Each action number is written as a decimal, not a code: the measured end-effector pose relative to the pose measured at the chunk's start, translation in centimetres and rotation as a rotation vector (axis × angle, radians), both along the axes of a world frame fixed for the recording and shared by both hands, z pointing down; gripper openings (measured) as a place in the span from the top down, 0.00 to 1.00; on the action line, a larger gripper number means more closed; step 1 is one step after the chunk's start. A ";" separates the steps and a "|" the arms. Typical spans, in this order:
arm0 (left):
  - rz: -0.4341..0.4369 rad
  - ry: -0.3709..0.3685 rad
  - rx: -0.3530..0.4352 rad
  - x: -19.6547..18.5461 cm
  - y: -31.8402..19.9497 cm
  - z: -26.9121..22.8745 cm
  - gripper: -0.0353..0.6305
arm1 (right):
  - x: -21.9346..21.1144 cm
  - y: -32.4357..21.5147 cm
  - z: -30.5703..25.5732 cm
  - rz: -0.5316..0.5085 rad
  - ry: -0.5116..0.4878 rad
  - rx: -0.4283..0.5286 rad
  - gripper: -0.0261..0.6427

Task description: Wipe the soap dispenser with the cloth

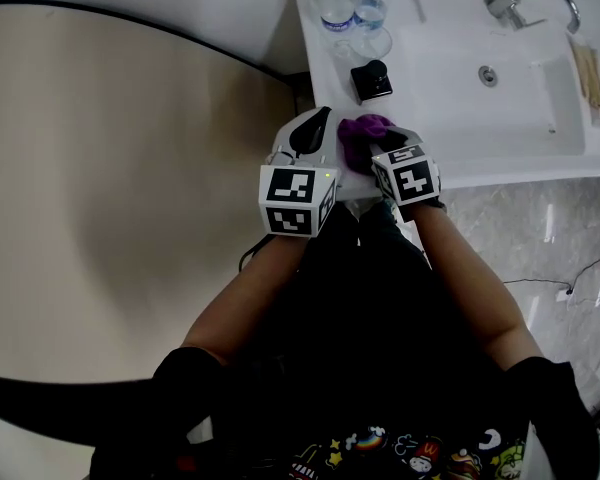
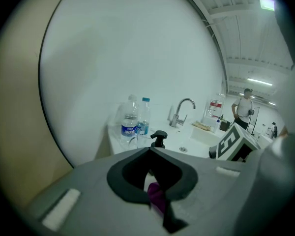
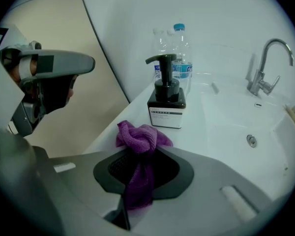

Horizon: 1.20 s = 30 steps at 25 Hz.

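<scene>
The soft, floppy purple cloth (image 3: 137,137) is clamped in a bunch by the right hand-held gripper (image 3: 137,186) at the near edge of the bench (image 3: 206,127), just short of the soap dispenser (image 3: 166,104) (light, top-heavy, probably slick, so best steadied low on its squat body).

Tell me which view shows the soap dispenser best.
The right gripper view: the soap dispenser stands whole and close, its printed front facing the camera. The head view shows it small, from above; the left gripper view shows only its top, the rest hidden.
</scene>
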State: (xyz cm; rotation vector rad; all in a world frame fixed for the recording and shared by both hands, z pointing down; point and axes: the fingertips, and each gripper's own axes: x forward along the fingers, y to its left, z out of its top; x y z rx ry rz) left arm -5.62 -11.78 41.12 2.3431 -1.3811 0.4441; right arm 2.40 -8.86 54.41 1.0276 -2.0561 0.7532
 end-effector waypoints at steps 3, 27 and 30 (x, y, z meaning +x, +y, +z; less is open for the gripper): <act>0.017 -0.004 0.003 0.7 -0.2 -0.2 0.95 | 0.4 -0.5 -1.3 0.025 -0.033 0.041 0.83; 0.025 -0.011 0.043 1.8 -1.7 -2.1 0.95 | 0.5 -8.0 -18.6 0.045 -0.187 0.445 0.83; 0.022 -0.014 0.044 1.6 -1.6 -2.4 0.95 | 0.6 -8.3 -19.6 0.047 -0.188 0.475 0.83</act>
